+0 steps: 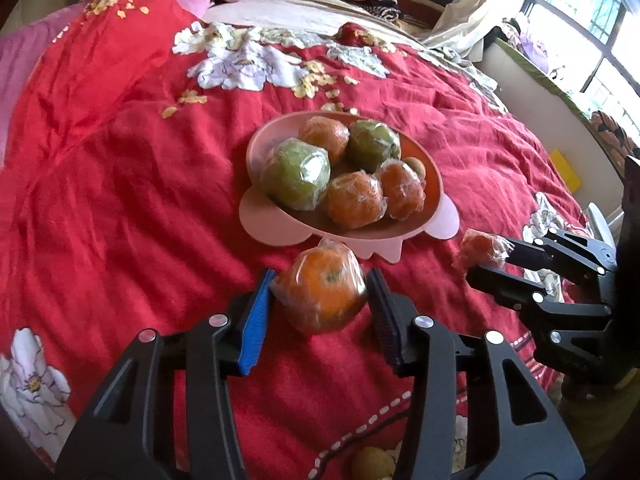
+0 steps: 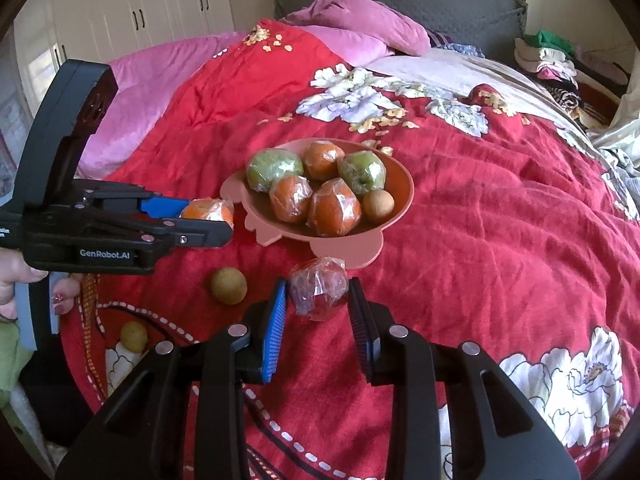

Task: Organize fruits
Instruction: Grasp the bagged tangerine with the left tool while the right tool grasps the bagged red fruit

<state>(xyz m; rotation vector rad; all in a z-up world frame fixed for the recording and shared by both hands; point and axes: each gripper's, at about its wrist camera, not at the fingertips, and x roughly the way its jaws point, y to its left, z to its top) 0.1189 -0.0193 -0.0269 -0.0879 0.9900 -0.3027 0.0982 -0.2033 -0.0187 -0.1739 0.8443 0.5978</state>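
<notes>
A pink bowl (image 1: 434, 178) (image 2: 406, 188) on the red quilt holds wrapped oranges (image 1: 354, 200), green apples (image 1: 298, 176) and a small brown fruit (image 2: 378, 205). My left gripper (image 1: 320, 294) is shut on a wrapped orange (image 1: 322, 296) just in front of the bowl; it also shows in the right wrist view (image 2: 208, 216). My right gripper (image 2: 318, 294) is shut on a wrapped red fruit (image 2: 319, 292), right of the bowl's front; it shows in the left wrist view (image 1: 490, 258) too.
Two small brown fruits (image 2: 229, 285) (image 2: 134, 336) lie loose on the quilt at the near left. Pink pillows (image 2: 360, 32) and folded clothes (image 2: 548, 56) sit at the bed's far end. A window (image 1: 592, 20) is at the right.
</notes>
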